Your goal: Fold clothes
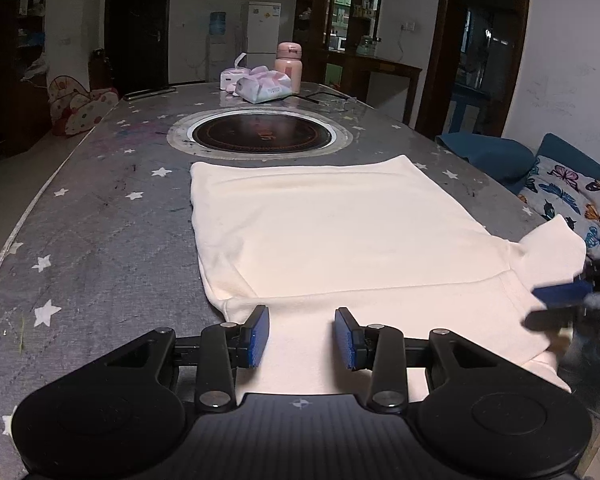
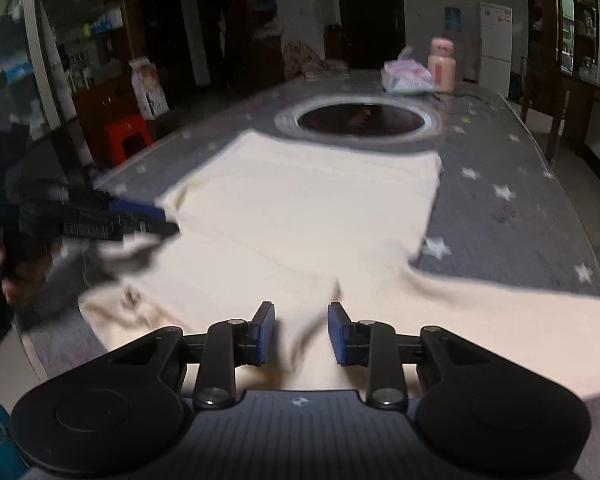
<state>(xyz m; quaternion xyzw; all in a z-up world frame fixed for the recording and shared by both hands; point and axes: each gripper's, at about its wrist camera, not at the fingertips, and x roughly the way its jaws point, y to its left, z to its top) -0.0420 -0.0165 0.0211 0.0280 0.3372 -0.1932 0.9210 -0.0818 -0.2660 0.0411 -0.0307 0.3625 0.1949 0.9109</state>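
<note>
Shirt (image 1: 332, 232) lies flat mid-table, cream, hem toward round inset hob (image 1: 262, 136), collar end at near edge of table (image 1: 80, 208). We judge the step as early fold: left side looks already turned in, right sleeve (image 1: 556, 248) sticking out toward right edge. Our left gripper (image 1: 302, 336) hovers over near cloth, jaws apart, nothing pinched. Our right gripper (image 2: 300, 332) over sleeve side, jaws apart, cloth beneath but pads not pressing it. Next we need a pinch on sleeve, then carry inward across body. Bottle (image 1: 289, 66) and tissue pack (image 1: 264, 86) sit at far edge, well clear.
</note>
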